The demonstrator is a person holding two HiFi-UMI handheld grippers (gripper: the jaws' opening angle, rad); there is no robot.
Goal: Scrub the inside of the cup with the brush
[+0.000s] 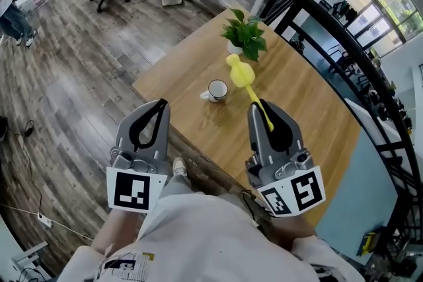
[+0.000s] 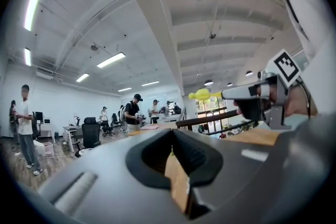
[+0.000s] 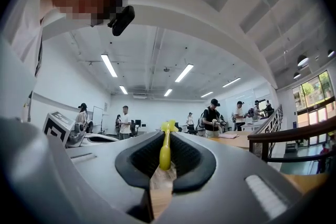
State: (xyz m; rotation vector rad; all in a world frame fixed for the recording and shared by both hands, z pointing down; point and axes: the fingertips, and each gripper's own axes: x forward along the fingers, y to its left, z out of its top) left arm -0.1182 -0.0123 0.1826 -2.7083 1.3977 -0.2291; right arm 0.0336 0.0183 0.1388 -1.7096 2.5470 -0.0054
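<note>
Head view, near to far. Left gripper [image 1: 160, 105]: jaws shut, empty. Right gripper [image 1: 257, 109]: clamped on the yellow brush [image 1: 241, 74] by its handle end (a thin hold). Cup [image 1: 217, 90]: upright, unheld, mid-table [image 1: 297, 96], short of the plant [image 1: 244, 36] by the far corner. Risk: scrubbing pressure may skid or tip the unsteadied cup.

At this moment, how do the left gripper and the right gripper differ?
The right gripper is shut on the yellow brush by its handle; the left gripper is shut with nothing between its jaws. The right gripper is over the wooden table; the left gripper is at its edge, mostly over floor. Both point forward, side by side.
</note>
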